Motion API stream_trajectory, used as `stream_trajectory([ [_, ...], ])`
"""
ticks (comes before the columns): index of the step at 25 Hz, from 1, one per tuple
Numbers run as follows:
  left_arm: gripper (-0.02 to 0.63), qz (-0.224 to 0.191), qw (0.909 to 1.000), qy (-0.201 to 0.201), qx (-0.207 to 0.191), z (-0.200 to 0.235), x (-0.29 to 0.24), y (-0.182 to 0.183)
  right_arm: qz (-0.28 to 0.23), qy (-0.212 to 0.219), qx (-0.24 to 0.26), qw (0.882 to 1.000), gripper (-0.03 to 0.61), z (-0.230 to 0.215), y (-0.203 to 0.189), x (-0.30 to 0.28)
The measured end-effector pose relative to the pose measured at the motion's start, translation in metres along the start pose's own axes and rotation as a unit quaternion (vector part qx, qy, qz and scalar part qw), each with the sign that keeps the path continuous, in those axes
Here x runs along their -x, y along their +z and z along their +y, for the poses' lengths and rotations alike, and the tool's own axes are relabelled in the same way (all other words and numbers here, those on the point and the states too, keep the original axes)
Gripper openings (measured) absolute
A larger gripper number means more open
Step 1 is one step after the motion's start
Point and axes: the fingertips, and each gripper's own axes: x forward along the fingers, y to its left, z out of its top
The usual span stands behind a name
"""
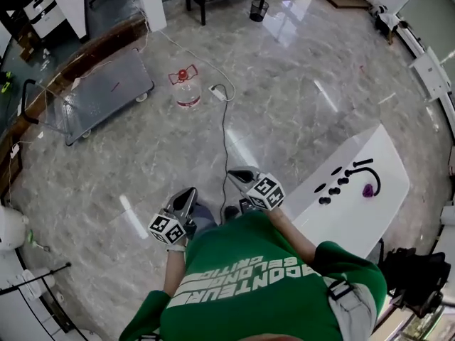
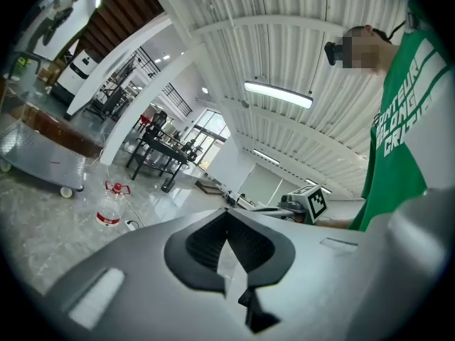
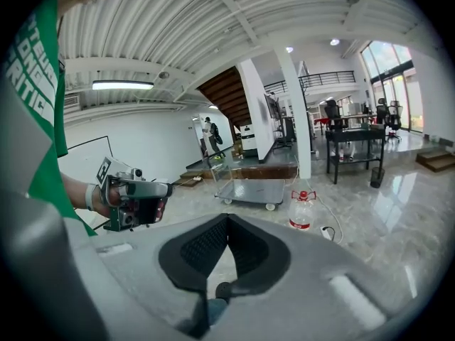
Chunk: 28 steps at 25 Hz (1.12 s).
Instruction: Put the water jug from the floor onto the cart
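**Layout.** The polished stone floor (image 1: 284, 98) is carrying everything. One flat platform cart (image 1: 99, 94) is standing at the upper left on castors, with its push handle at the left end. One white worktop (image 1: 370, 212) is sitting at the right, holding several small dark parts and one purple item. One clear water jug (image 1: 187, 91) with a red cap and red handle is standing upright on the floor, just beside the cart's near corner and well apart from the person. Two grippers are in use. The left gripper (image 1: 187, 194) and the right gripper (image 1: 239, 173) are both pointing toward the jug. One black cable (image 1: 225, 130) is running from the person's feet to one white power strip (image 1: 217, 90) lying next to the jug.

**Finger state.** The left fingers (image 2: 202, 241) are pressing together with nothing between them. The right fingers (image 3: 199, 251) are likewise closed and empty.

**Hazards.**
- The cable is lying across the approach path, so a foot is likely to snag it and drag the power strip into the jug.
- The fingers are needing to open before reaching the handle, otherwise they are likely to knock the jug over.
- The jug is looking partly filled, so the weight may pull it out of a thin-handle grip.
- The cart may roll on its castors while the jug is being set down.
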Motion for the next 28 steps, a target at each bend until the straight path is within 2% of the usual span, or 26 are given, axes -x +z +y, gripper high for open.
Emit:
stream_trajectory([
  [8, 0.009, 0.053, 0.9942, -0.092, -0.014, 0.026, -0.058, 0.033, -0.016, -0.091, -0.049, 0.995, -0.008, -0.049, 0.021, -0.003],
  [14, 0.009, 0.063, 0.9906, -0.12, -0.021, 0.057, -0.063, 0.066, -0.011, -0.104, -0.056, 0.993, -0.008, -0.047, 0.041, -0.035],
  [18, 0.009, 0.069, 0.9904, -0.119, -0.012, 0.079, -0.047, 0.071, -0.005, -0.102, -0.057, 0.993, -0.008, -0.039, 0.054, -0.063],
  [22, 0.009, 0.056, 0.9928, -0.106, -0.003, 0.1, -0.027, 0.078, 0.004, -0.088, -0.041, 0.995, -0.008, -0.028, 0.068, -0.088],
  [28, 0.009, 0.033, 0.9969, -0.071, 0.0, 0.135, 0.006, 0.089, 0.023, -0.061, -0.019, 0.998, -0.008, -0.01, 0.078, -0.122],
])
